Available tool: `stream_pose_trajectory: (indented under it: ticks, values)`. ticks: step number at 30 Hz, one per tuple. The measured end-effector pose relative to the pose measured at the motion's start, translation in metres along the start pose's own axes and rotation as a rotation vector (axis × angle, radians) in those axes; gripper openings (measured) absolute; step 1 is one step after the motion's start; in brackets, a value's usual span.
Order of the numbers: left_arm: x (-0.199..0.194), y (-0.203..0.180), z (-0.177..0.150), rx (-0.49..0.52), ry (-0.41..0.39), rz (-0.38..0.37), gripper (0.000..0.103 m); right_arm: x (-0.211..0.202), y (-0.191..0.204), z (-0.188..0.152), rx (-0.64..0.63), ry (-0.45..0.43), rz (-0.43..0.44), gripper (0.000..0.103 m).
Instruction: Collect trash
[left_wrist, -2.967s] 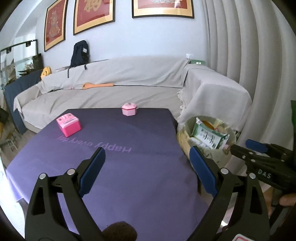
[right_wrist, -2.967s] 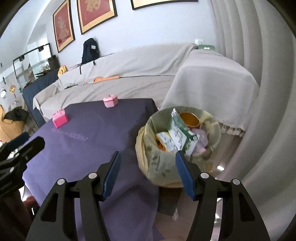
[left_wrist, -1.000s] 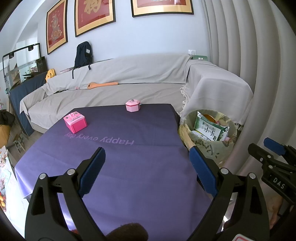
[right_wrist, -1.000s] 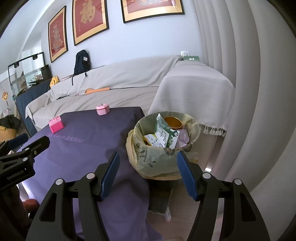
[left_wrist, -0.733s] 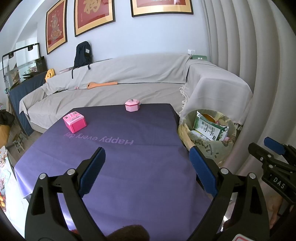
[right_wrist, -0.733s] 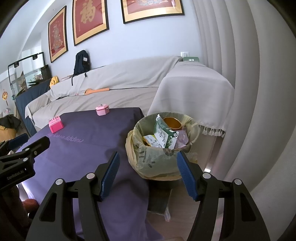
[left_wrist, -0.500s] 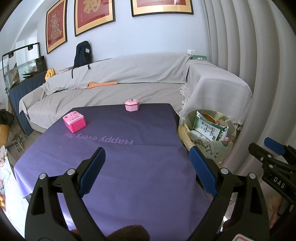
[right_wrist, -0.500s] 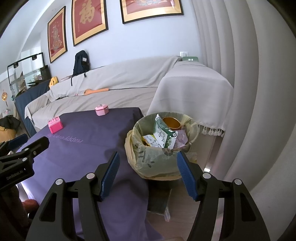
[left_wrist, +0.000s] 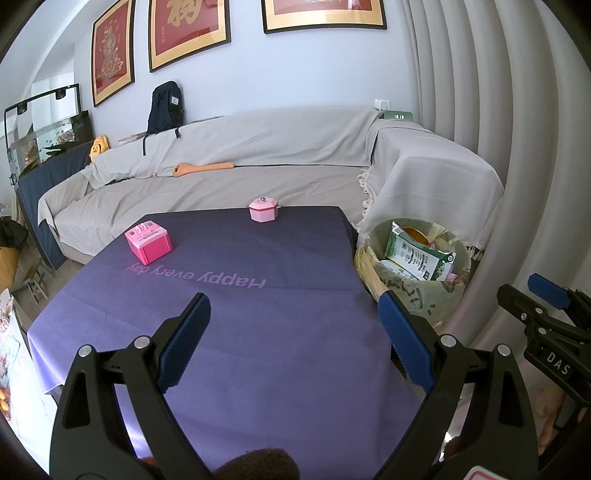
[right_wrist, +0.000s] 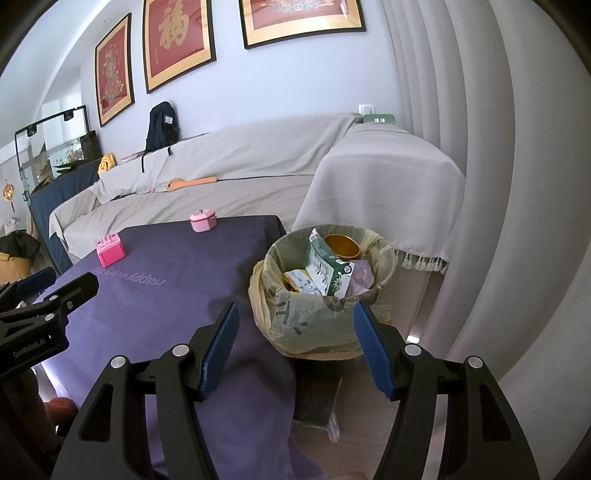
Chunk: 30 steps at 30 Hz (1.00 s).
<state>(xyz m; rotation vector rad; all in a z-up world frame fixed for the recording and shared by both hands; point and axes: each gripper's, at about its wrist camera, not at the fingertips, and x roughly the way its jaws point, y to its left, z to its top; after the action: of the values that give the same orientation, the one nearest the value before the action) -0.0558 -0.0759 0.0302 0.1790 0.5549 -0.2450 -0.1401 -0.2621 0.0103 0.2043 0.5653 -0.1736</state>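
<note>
Two claws released – left claw (left_wrist: 293, 336), right claw (right_wrist: 295, 349), purple tablecloth (left_wrist: 258, 317), covered sofa (left_wrist: 258, 155) behind, lined bin (right_wrist: 317, 317) beside.

1. The left tool (left_wrist: 293, 334) is tilting downward, its 2 blue-padded fingers (left_wrist: 184, 341) standing wide apart with nothing between them.
2. The right tool (right_wrist: 295, 349) is tilting downward likewise, its fingers (right_wrist: 219, 347) spread and gripping nothing.
3. The 2 tools are sitting side by side, apart, each showing at the edge of the other's view.
4. A bit of a hand (left_wrist: 550, 410) is showing beneath the right tool.
</note>
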Motion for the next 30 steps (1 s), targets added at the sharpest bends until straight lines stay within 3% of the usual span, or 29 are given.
stream_pose_trajectory:
  ticks: [30]
  values:
    - [-0.0015,-0.0008,0.0011,-0.005,0.001,-0.001,0.088,0.0002,-0.0001,-0.0002,-0.001,0.0,-0.001,0.061]
